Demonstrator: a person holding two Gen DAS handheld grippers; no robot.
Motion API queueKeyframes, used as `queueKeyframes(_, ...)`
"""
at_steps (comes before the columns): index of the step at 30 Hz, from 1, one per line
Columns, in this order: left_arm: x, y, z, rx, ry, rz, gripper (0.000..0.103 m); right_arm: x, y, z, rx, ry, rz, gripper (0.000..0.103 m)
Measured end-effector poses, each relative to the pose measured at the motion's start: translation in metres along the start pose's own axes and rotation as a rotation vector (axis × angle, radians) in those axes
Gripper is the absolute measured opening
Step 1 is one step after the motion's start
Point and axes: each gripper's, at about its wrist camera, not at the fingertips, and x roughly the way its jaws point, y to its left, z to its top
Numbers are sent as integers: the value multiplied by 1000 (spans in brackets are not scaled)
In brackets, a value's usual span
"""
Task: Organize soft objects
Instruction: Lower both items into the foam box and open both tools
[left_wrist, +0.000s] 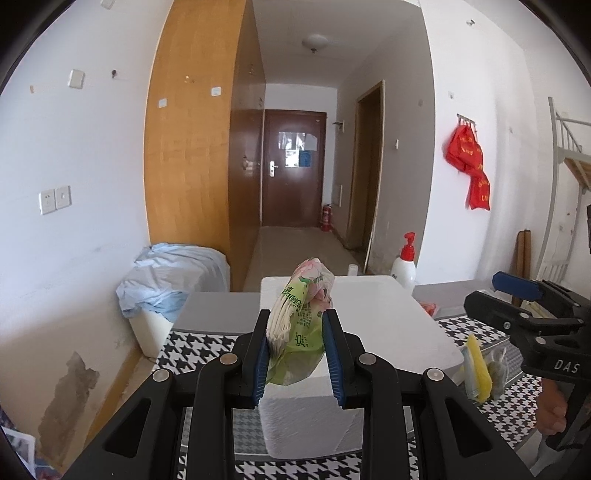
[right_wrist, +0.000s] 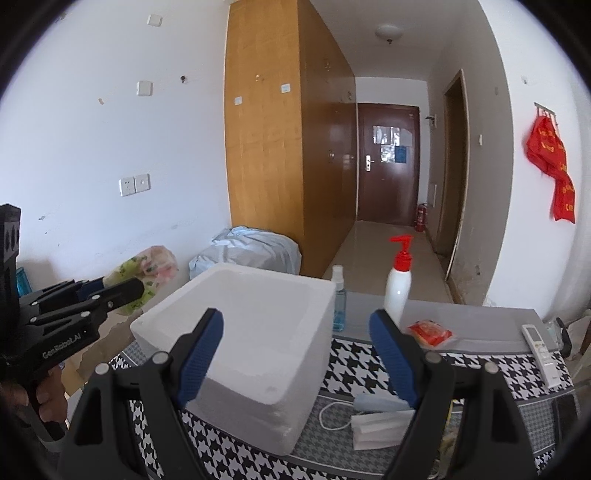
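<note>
Green-and-pink floral plastic tissue pack sits pinched in the left gripper above a white foam box; the right gripper gapes empty.

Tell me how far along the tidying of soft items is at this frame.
Done: nothing shows inside the white foam box yet, though its floor is partly hidden. In hand: the left gripper is clamped on a green floral tissue pack, held above the box. The right gripper is open and empty. Left: the red packet and the folded white tissues lie on the houndstooth cloth.
</note>
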Motion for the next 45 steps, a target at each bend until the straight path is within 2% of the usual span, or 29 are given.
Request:
queueKeyframes(19,38,-16,6,23,64,-58,29,-13,-31,-11,51,3,-91,85)
queueKeyframes(35,72,-24,9,17,136,-35,31,-22,-54,-19,92,5,-134,85)
queueKeyframes(36,73,-24,8,15,140,-30,33,-23,-55,-19,93,4,-134,85)
queueKeyframes(38,76,-24,7,13,146,-23,47,-23,-56,-19,95,4,-136,85)
queueKeyframes(40,75,-23,6,6,142,-22,71,-24,-57,-19,97,4,-134,85)
queueKeyframes(43,69,-23,6,-9,118,-25,88,-25,-59,-19,98,1,-131,85)
queueKeyframes(45,67,-24,6,-8,114,-30,93,-25,-60,-20,99,3,-132,85)
